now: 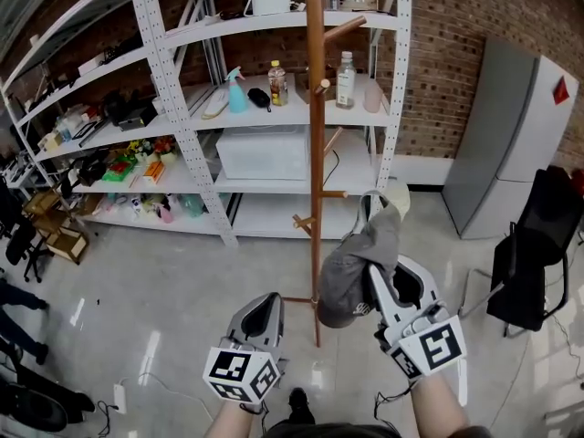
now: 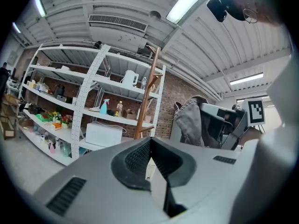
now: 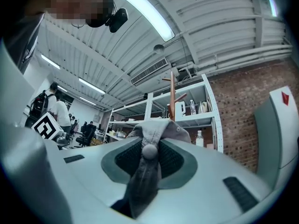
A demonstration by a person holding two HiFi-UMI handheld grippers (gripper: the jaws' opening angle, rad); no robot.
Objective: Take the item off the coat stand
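Observation:
A tall wooden coat stand (image 1: 316, 153) with short pegs rises in front of the shelves. A grey cap (image 1: 351, 263) hangs just right of its pole, low down, below the pegs. My right gripper (image 1: 377, 276) is shut on the cap's crown. In the right gripper view the cap (image 3: 156, 134) is pinched between the jaws of that gripper (image 3: 150, 150), its button showing, with the stand (image 3: 172, 94) behind. My left gripper (image 1: 270, 305) hangs left of the pole, shut and holding nothing. In its own view the left gripper (image 2: 150, 146) looks at the stand (image 2: 145, 97) and the cap (image 2: 189, 122).
White metal shelving (image 1: 173, 117) behind the stand carries bottles, a spray bottle (image 1: 236, 91) and a white box (image 1: 265, 151). A grey cabinet (image 1: 511, 140) and a black chair (image 1: 534, 254) stand at the right. A power strip (image 1: 119, 396) lies on the floor at the left.

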